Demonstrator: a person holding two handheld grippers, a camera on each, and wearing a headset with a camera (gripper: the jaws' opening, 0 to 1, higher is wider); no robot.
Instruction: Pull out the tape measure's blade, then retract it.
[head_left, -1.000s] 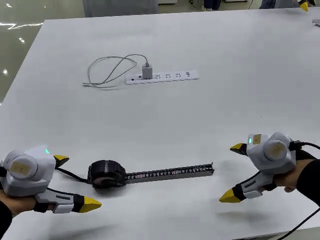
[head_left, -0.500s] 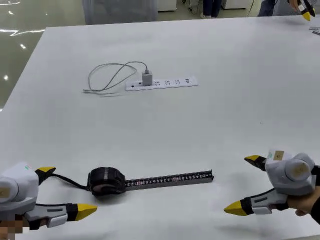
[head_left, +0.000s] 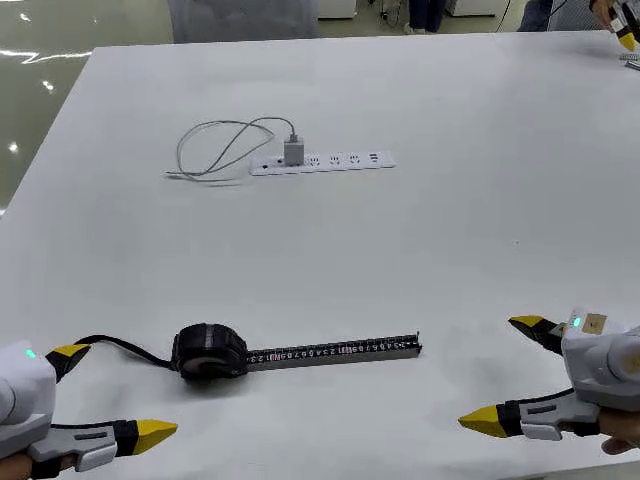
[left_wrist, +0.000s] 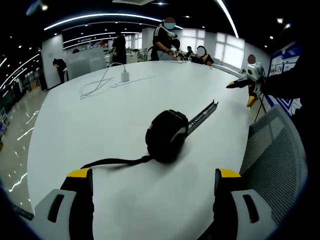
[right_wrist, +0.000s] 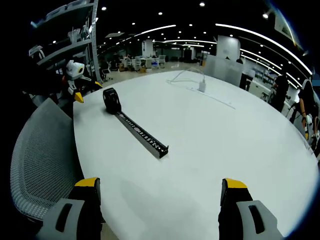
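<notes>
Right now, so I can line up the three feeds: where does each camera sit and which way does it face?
Head view: on the headset, looking forward and down at the table; left gripper and right gripper show at the bottom corners.
Left gripper view: on the left gripper, looking between its fingers at the tape measure; right gripper beyond.
Right gripper view: on the right gripper, facing the blade, hook end nearest; own fingers below, left gripper beyond.
Shared: both gripper views see the tape measure, from opposite ends.

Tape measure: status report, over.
Left gripper, right gripper open, holding nothing. Tape measure lies on table, blade extended. Power strip well behind, not in the way.
</notes>
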